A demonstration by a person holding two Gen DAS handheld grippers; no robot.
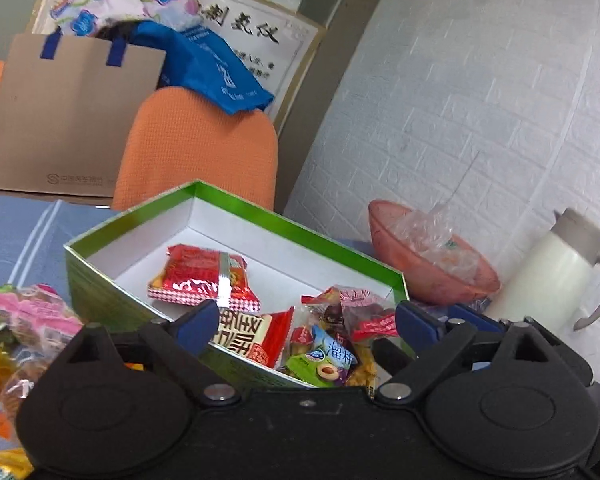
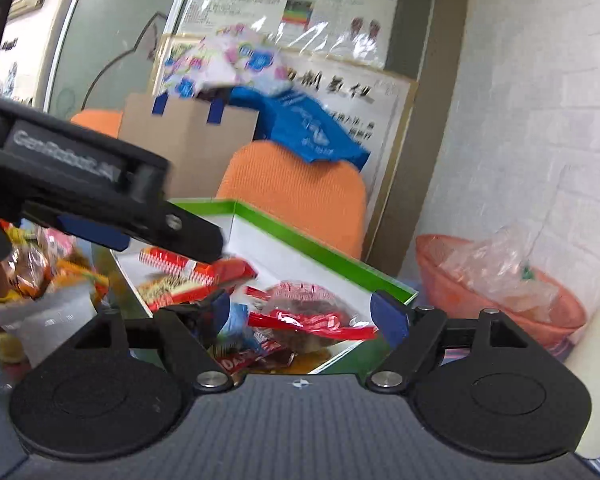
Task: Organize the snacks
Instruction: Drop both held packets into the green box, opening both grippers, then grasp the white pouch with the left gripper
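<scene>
Left hand-held gripper (image 1: 306, 322) and right hand-held gripper (image 2: 300, 312) both spread wide, empty, green box (image 1: 100, 288) of snack packets (image 1: 204, 278) just ahead below them

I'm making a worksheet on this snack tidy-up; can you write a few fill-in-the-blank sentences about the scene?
1. The snacks lie in a box with a ____ rim.
2. The chair behind the box is ____.
3. The bowl beside the box holds crumpled clear ____.
4. The jaws of the left hand-held gripper stand ____.

Missing words: green; orange; plastic; open
</scene>
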